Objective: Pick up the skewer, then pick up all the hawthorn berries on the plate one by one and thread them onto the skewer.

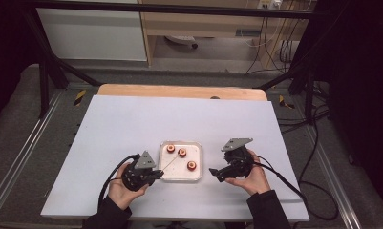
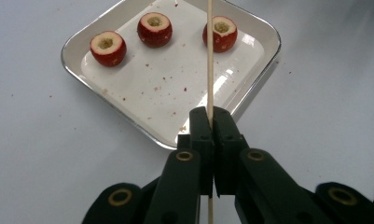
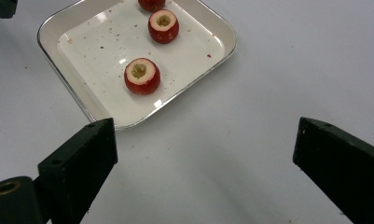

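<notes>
— Where's the wooden skewer point(image 2: 210, 60)?
— Clamped in the left gripper point(image 2: 209, 122), pointing over the metal tray point(image 2: 75, 65) toward three cored red fruits point(image 2: 155, 29).
— The right gripper point(image 3: 203, 149)?
— Jaws wide apart, just beside the tray on the worktop point(image 1: 132, 119).

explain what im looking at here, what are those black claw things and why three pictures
A person sits at a white table holding a hand-operated two-jaw gripper in each hand. One picture looks down from above; the other two come from cameras riding on each gripper. The left gripper is shut on a thin wooden skewer that points over a metal tray. In the tray sit three cored red fruits, among scattered crumbs. The right gripper is open, holds nothing, and hovers beside the tray.
</notes>
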Demonstrator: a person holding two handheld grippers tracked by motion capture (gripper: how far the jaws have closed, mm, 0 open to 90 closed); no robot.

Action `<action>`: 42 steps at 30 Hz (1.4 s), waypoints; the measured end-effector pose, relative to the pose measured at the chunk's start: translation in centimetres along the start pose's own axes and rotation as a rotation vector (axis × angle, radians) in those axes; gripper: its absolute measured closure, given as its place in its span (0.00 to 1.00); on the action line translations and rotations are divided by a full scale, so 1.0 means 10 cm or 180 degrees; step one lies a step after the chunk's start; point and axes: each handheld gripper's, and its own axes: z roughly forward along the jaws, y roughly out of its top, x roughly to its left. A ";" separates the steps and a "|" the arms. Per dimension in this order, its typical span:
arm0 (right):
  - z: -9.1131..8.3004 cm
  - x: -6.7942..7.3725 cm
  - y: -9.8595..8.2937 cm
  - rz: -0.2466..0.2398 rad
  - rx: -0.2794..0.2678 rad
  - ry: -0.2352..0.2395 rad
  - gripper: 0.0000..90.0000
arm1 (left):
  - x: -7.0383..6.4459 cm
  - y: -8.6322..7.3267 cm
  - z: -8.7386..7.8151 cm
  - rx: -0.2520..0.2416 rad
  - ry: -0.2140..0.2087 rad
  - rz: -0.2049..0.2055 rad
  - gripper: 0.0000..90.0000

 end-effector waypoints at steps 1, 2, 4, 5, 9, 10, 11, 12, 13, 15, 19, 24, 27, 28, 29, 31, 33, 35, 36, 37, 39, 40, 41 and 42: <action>0.01 0.01 0.02 -0.0012 0.0046 0.0025 0.07 | 0.01 -0.02 -0.01 -0.0026 0.0012 -0.0020 0.98; 0.02 0.03 0.04 -0.0016 0.0072 0.0024 0.07 | 0.01 -0.05 -0.02 -0.0053 0.0017 -0.0035 0.98; 0.05 0.06 0.08 -0.0044 0.0106 0.0068 0.07 | 0.03 -0.08 -0.03 -0.0112 0.0028 -0.0076 0.98; 0.06 0.07 0.10 -0.0031 0.0115 0.0087 0.07 | 0.03 -0.09 -0.03 -0.0133 0.0028 -0.0092 0.98; 0.11 0.10 0.21 0.0026 0.0176 0.0149 0.07 | 0.05 -0.14 -0.03 -0.0165 0.0036 -0.0114 0.98; 0.12 0.11 0.23 0.0034 0.0209 0.0166 0.07 | 0.05 -0.15 -0.03 -0.0193 0.0047 -0.0108 0.98; 0.14 0.12 0.26 0.0033 0.0233 0.0167 0.07 | 0.05 -0.15 -0.02 -0.0200 0.0037 -0.0122 0.98; 0.16 0.13 0.28 0.0037 0.0248 0.0169 0.07 | 0.05 -0.16 -0.02 -0.0195 0.0034 -0.0121 0.98; 0.19 0.14 0.29 0.0043 0.0276 0.0197 0.07 | 0.05 -0.16 -0.03 -0.0220 0.0047 -0.0117 0.98; 0.23 0.16 0.33 0.0069 0.0322 0.0206 0.07 | 0.06 -0.16 -0.03 -0.0231 0.0025 -0.0123 0.98; 0.32 0.20 0.40 0.0084 0.0378 0.0257 0.07 | 0.09 -0.18 -0.03 -0.0252 0.0011 -0.0164 0.98; 0.39 0.22 0.47 0.0076 0.0434 0.0344 0.12 | 0.09 -0.18 -0.03 -0.0256 0.0039 -0.0161 0.98; 0.45 0.23 0.51 0.0077 0.0498 0.0351 0.17 | 0.10 -0.19 -0.03 -0.0269 0.0047 -0.0180 0.98; 0.48 0.23 0.53 0.0068 0.0516 0.0370 0.20 | 0.10 -0.19 -0.04 -0.0275 0.0049 -0.0177 0.98; 0.50 0.23 0.55 0.0068 0.0549 0.0416 0.22 | 0.10 -0.19 -0.04 -0.0271 0.0051 -0.0173 0.98; 0.56 0.24 0.58 0.0104 0.0584 0.0509 0.28 | 0.10 -0.18 -0.04 -0.0274 0.0046 -0.0179 0.98; 0.62 0.25 0.61 0.0090 0.0647 0.0517 0.31 | 0.10 -0.18 -0.04 -0.0274 0.0048 -0.0175 0.98; 0.68 0.26 0.64 0.0010 0.0728 0.0497 0.35 | 0.11 -0.18 -0.04 -0.0277 0.0046 -0.0179 0.98; 0.70 0.26 0.65 0.0015 0.0758 0.0498 0.36 | 0.11 -0.19 -0.04 -0.0279 0.0045 -0.0179 0.98; 0.73 0.26 0.66 0.0029 0.0781 0.0523 0.38 | 0.10 -0.19 -0.04 -0.0278 0.0041 -0.0179 0.98; 0.77 0.27 0.68 0.0045 0.0843 0.0562 0.42 | 0.10 -0.19 -0.04 -0.0275 0.0039 -0.0181 0.98; 0.79 0.28 0.69 0.0034 0.0893 0.0557 0.43 | 0.10 -0.19 -0.03 -0.0273 0.0034 -0.0175 0.98; 0.80 0.28 0.69 0.0039 0.0934 0.0562 0.45 | 0.09 -0.19 -0.03 -0.0261 0.0030 -0.0167 0.98; 0.82 0.27 0.69 0.0051 0.0996 0.0575 0.48 | 0.09 -0.19 -0.02 -0.0261 0.0029 -0.0167 0.98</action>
